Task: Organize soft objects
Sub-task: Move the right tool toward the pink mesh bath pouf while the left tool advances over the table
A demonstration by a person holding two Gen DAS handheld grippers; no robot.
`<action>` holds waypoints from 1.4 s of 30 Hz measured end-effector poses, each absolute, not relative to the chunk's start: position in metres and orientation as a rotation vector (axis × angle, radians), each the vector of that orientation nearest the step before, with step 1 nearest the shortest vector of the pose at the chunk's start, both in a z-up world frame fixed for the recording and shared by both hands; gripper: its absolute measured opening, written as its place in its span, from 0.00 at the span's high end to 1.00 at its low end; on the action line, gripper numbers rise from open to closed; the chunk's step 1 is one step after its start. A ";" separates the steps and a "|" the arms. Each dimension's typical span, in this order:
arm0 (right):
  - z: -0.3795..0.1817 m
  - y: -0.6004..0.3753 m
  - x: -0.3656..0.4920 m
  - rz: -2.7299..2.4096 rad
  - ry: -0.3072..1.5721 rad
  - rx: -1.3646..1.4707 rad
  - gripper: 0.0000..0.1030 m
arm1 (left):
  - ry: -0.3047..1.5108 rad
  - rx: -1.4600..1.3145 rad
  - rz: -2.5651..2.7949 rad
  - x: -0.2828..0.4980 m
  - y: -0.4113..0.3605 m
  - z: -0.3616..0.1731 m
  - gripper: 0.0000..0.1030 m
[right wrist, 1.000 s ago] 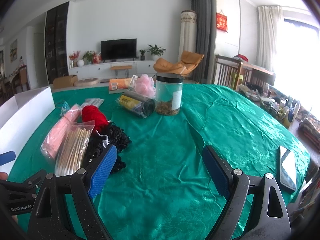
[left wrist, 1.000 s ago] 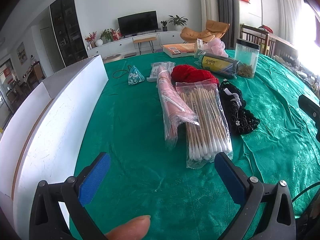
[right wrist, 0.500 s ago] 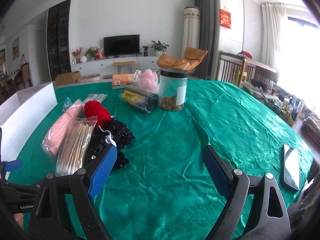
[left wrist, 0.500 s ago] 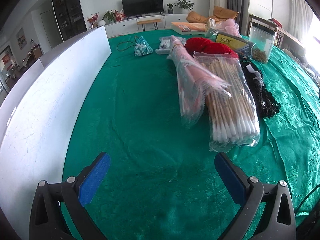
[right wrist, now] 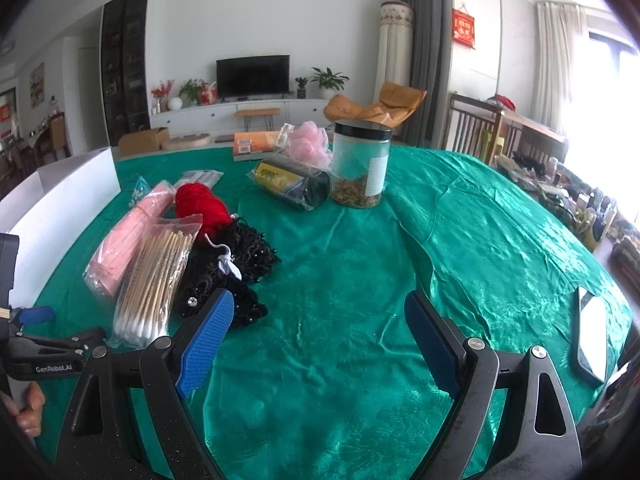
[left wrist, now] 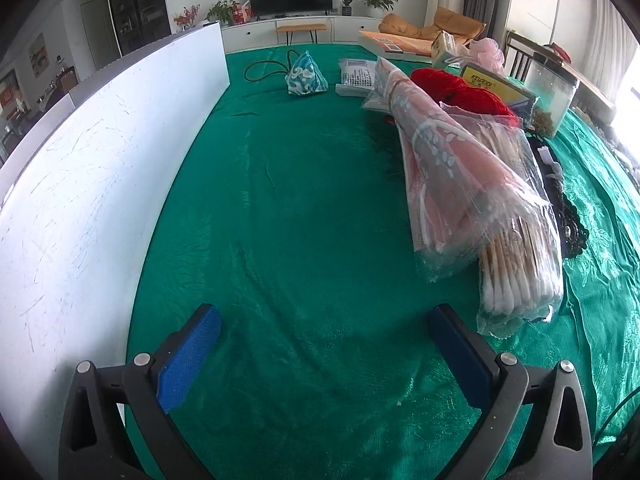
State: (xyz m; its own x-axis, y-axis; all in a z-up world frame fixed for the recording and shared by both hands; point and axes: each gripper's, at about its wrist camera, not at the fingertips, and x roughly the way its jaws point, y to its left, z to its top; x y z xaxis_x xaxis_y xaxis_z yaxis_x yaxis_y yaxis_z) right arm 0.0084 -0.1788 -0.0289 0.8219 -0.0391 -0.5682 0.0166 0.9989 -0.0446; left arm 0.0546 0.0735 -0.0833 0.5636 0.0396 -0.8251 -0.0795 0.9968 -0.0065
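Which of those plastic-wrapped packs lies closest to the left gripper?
The cotton swab bag, just beyond the left gripper. The pink pack lies farther back.

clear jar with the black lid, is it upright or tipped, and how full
Upright. The clear jar stands on the green tablecloth with its black lid on top; brownish contents fill only the bottom part.

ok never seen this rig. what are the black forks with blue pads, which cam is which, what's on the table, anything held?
They are hand-held two-finger grippers, one per hand, each carrying a fisheye camera looking along its fingers. One picture is from the left gripper, the other from the right gripper. Both are open and hold nothing. On the green tablecloth lie a pink bagged cloth, a cotton swab pack, red yarn, a black beaded net, a clear jar and a phone. A white box stands on the left.
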 end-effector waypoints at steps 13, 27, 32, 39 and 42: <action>-0.048 -0.190 0.026 0.007 0.726 0.065 0.13 | 0.951 -0.033 0.036 0.058 0.079 -0.084 0.00; -0.053 -0.197 0.028 -0.002 0.755 0.104 0.13 | 0.951 -0.033 0.037 0.058 0.079 -0.084 0.00; -0.054 -0.199 0.030 -0.009 0.765 0.111 0.13 | 0.951 -0.033 0.037 0.058 0.079 -0.084 0.00; -0.045 -0.202 0.031 0.042 0.730 0.149 0.13 | 0.951 -0.034 0.037 0.059 0.079 -0.084 0.00; -0.034 -0.197 0.052 0.093 0.733 0.098 0.13 | 0.951 -0.033 0.037 0.058 0.079 -0.084 0.00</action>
